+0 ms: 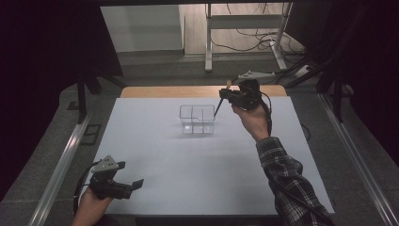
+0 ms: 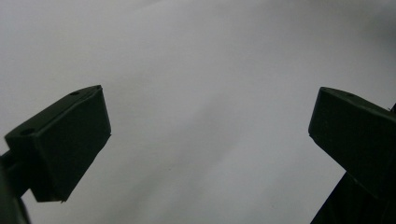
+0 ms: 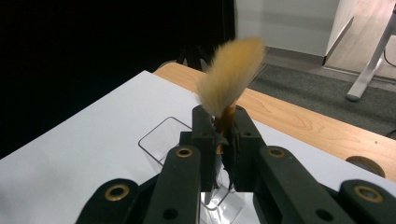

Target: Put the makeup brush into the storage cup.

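Nearest to us, our left gripper [image 1: 123, 184] rests low at the near left of the white worktop [image 1: 188, 165], its fingers [image 2: 70, 140] spread wide with nothing between them. It sits well apart from the work, so the only hazard there, as we judge it, is its cable snagging if we shift.

Farther out, our right gripper [image 1: 229, 96] hangs just beside the far right corner of the clear divided organiser [image 1: 197, 119], which stands mid-worktop. Its fingers [image 3: 204, 135] are pinched tight on a make-up brush [image 3: 232, 74], the tan bristles sticking up past them and the dark handle slanting down toward the organiser's right rear compartment.

We think the main risk is the handle tip meeting the rim or a divider instead of dropping inside; the organiser looks light and could slide or tip under that push. The handle is held at a slant, so letting go early could make the brush topple out. Its thin handle may also twist in the grip.
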A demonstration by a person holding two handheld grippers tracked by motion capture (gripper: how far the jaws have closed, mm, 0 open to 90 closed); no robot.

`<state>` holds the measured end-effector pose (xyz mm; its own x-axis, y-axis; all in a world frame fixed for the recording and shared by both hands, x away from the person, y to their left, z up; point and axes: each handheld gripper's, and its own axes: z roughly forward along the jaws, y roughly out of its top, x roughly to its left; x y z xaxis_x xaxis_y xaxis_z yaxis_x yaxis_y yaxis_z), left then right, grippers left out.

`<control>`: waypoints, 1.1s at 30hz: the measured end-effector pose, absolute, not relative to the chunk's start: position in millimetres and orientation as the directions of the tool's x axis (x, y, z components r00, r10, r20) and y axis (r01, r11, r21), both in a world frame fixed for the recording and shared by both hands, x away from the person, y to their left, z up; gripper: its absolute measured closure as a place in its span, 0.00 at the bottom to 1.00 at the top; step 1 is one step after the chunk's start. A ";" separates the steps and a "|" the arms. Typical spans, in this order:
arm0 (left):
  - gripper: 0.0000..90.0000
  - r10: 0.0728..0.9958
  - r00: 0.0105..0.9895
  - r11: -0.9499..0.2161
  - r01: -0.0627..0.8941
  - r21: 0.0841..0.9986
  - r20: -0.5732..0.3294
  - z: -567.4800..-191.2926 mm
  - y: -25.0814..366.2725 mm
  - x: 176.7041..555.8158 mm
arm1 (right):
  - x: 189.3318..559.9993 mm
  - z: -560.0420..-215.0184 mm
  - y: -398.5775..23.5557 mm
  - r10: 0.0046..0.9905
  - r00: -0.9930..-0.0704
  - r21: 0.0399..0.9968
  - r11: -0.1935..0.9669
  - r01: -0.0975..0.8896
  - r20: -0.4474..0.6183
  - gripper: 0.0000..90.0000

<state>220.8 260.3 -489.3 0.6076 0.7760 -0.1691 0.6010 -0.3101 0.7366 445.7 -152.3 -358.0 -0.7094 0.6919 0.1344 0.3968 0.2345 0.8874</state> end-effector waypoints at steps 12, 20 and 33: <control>0.00 0.772 0.613 -0.321 0.602 0.731 -0.166 -489.8 259.4 221.1 | 456.2 -359.9 -141.3 0.693 -0.709 0.885 0.241 0.399 0.131 0.93; 0.00 0.770 0.617 -0.330 0.602 0.727 -0.161 -490.2 258.7 221.5 | 460.4 -359.8 -132.3 0.688 -0.716 0.885 0.255 0.390 0.117 0.93; 0.00 0.767 0.622 -0.339 0.602 0.723 -0.157 -490.6 257.9 222.0 | 465.1 -374.6 -122.4 0.683 -0.723 0.879 0.275 0.391 0.108 0.93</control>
